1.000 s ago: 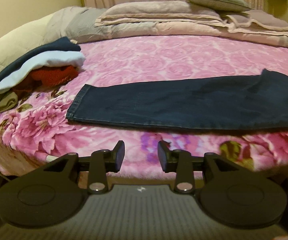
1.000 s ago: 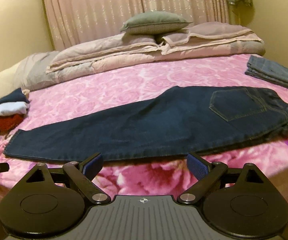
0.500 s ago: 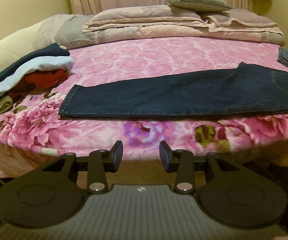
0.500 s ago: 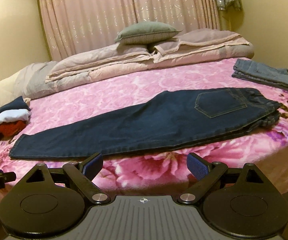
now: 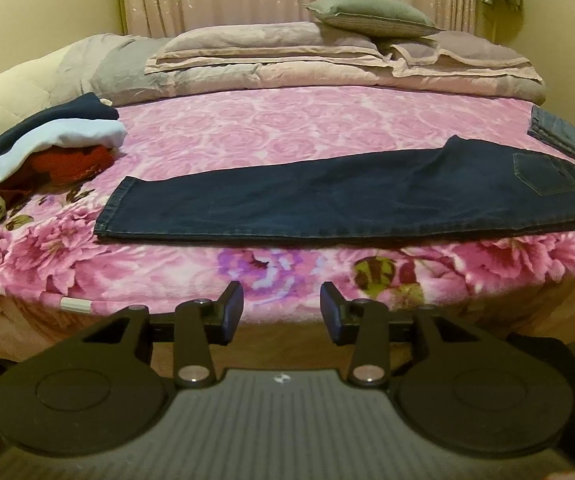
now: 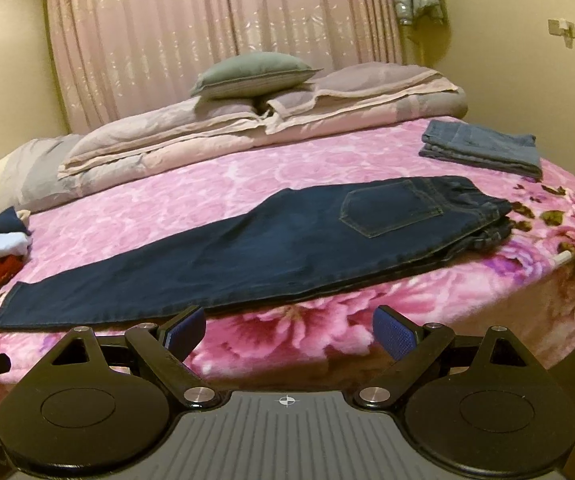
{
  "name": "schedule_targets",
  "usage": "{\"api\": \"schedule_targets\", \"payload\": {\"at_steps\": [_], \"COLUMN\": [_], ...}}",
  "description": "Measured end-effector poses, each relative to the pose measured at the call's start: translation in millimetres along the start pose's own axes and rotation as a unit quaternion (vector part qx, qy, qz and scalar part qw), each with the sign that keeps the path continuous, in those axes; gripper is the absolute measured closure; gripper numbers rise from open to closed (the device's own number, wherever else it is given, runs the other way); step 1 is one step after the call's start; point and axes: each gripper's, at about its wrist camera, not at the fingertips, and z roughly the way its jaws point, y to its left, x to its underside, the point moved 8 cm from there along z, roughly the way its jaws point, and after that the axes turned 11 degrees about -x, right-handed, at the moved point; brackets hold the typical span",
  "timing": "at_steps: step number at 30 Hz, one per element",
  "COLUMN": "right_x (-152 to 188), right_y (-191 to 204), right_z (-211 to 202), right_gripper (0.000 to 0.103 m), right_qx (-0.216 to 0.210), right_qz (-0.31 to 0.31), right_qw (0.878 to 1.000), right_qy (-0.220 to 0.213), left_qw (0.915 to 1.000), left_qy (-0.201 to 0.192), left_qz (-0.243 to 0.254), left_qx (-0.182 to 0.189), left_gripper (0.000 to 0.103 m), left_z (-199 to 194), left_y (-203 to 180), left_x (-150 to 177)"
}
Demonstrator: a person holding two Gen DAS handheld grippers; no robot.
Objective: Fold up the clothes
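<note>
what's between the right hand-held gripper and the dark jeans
Only a bare strip of pink floral blanket at the bed's edge separates the open right hand-held gripper from the dark jeans, as the right wrist view shows.

You have dark blue jeans [image 5: 347, 196] [image 6: 255, 248] folded lengthwise, legs stacked, lying flat along the bed's near edge, back pocket up, hem pointing left.

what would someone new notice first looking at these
The dark blue jeans stretch flat across the near side of the pink floral blanket, leg hem to the left, back pocket to the right. Beyond the waistband sits a folded lighter denim piece. Both grippers, left and right, hover open and empty before the bed's edge.
</note>
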Motion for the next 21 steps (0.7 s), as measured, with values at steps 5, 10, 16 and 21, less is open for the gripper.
{"api": "schedule_targets", "payload": {"at_steps": [5, 10, 16, 21], "right_x": [0.8, 3.4, 7.2, 11.5], "right_y": [4.6, 24.6, 57.4, 84.1], "right_z": [1.6, 8.7, 26.4, 41.0], "right_gripper": [0.010, 0.010, 0.010, 0.010], "right_qx": [-0.008, -0.029, -0.060, -0.083], "right_qz": [-0.003, -0.020, -0.044, -0.064], "right_qw": [1.000, 0.999, 0.997, 0.993], "right_qy": [0.003, 0.012, 0.029, 0.044], "left_qw": [1.0000, 0.9999, 0.9990, 0.9973], "left_qy": [0.004, 0.010, 0.016, 0.024], "left_qz": [0.001, -0.003, -0.022, -0.043], "left_qx": [-0.002, -0.012, -0.034, -0.055], "left_gripper": [0.065, 0.065, 0.064, 0.064], "left_z": [1.5, 2.6, 2.5, 2.9], "left_y": [1.3, 10.8, 37.4, 65.5], "left_x": [3.6, 8.0, 13.0, 18.5]}}
